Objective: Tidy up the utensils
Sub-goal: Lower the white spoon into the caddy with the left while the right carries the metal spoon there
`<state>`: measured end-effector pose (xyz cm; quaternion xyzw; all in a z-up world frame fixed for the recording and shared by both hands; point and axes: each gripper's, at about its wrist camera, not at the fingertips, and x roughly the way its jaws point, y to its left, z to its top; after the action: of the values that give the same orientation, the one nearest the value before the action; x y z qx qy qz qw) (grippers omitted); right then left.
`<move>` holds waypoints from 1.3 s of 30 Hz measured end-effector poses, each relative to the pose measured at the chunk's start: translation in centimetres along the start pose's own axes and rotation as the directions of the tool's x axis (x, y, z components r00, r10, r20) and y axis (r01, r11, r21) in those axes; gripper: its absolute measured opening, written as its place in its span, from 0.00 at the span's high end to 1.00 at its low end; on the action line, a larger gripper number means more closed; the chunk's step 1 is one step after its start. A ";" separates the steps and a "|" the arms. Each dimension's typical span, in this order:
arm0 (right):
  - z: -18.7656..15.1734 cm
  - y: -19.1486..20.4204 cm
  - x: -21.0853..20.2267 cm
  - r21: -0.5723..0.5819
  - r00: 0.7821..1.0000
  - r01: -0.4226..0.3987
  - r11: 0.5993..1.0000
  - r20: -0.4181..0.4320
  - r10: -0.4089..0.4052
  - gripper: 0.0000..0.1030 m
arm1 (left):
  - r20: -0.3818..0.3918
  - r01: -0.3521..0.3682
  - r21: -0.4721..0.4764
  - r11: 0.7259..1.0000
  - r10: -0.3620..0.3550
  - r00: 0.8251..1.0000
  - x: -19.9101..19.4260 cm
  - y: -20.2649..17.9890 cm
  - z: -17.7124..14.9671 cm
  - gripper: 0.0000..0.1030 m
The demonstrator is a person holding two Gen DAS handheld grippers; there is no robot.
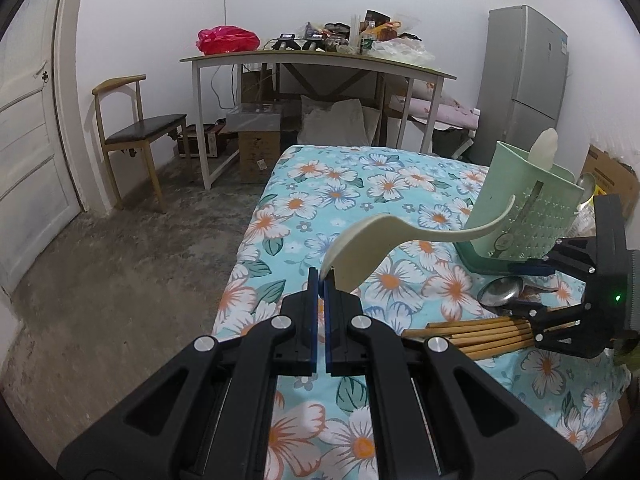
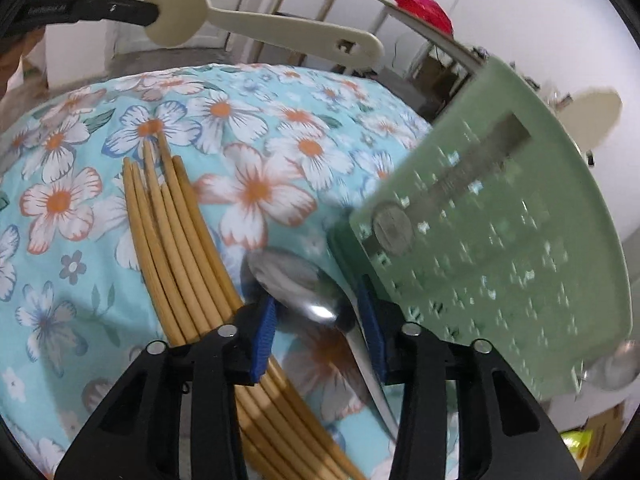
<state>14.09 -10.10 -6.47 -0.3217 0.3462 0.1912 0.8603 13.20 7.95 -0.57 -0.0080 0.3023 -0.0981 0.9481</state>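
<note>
The cream spoon [image 1: 372,244] is hanging above the floral cloth [image 1: 360,184], its bowl edge pinched by the left gripper [image 1: 320,280], whose pads are pressing together on it. A steel spoon [image 2: 308,300] is lying on the cloth beside the chopsticks [image 2: 172,240], between the blue pads of the right gripper [image 2: 320,320], which are standing apart around its bowl. The green holder [image 1: 528,208] is standing near the cloth's right edge, another cream spoon [image 1: 544,148] inside.
</note>
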 end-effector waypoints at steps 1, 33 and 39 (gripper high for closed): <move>0.1 0.2 0.0 -0.010 1.000 0.012 1.000 0.009 -0.012 0.73 | 0.001 -0.001 0.000 1.000 0.001 1.000 0.0 0.0 0.0 0.99; -6.3 -7.9 -13.0 0.613 0.908 0.163 0.773 0.214 -0.361 0.95 | 0.331 0.049 0.264 0.963 -0.139 0.933 -5.4 -8.0 7.2 0.99; -8.6 -9.3 -14.1 0.715 0.895 0.096 0.693 0.243 -0.374 0.95 | 0.428 -0.124 0.616 0.778 -0.198 0.882 -4.5 -16.3 8.2 0.99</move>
<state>5.49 -24.24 2.78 0.0191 0.1785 -0.0073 0.9837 11.41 -7.54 9.91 0.2780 0.0131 -0.2072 0.9379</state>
